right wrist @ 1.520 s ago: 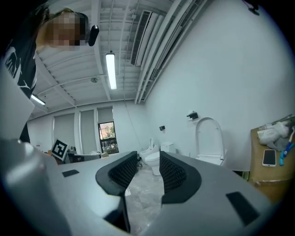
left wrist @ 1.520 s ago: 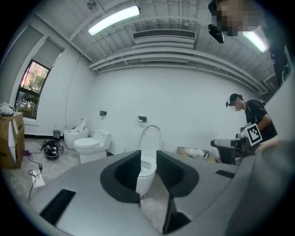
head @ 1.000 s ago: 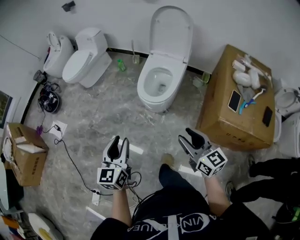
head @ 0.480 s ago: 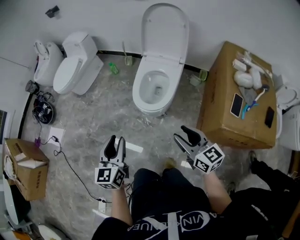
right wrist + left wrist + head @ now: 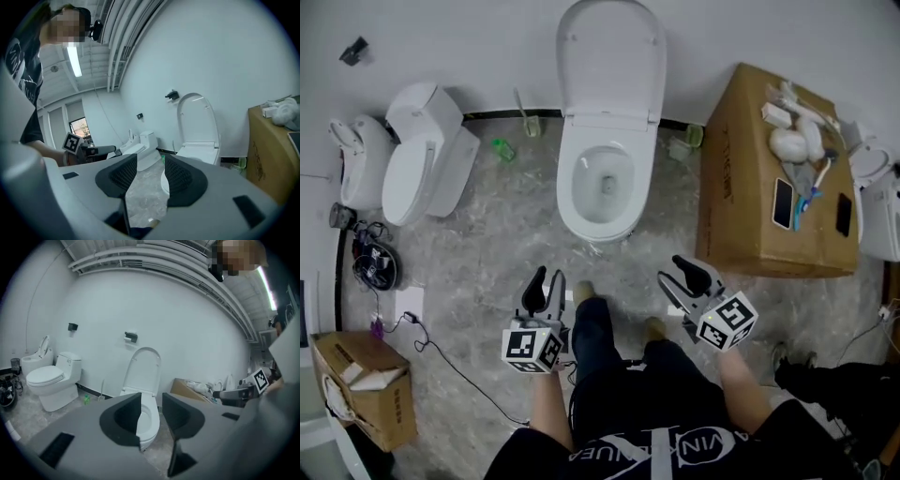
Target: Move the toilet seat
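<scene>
White toilet seat [image 5: 611, 61] is raised; left gripper [image 5: 548, 278] and right gripper [image 5: 675, 272] are held open, empty. Slam risked if tipped unchecked.

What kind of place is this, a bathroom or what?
Likely a test or storage room, not a working bathroom: an open toilet and a closed toilet stand along one wall, with a large cardboard box and loose cables on the floor.

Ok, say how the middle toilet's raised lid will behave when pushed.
The lid looks a stiff, thin shell, so it likely won't flex. Standing upright at the rear of the bowl, it should swing forward, not slide, and may drop once past balance. Its glossy surface probably offers little grip.
</scene>
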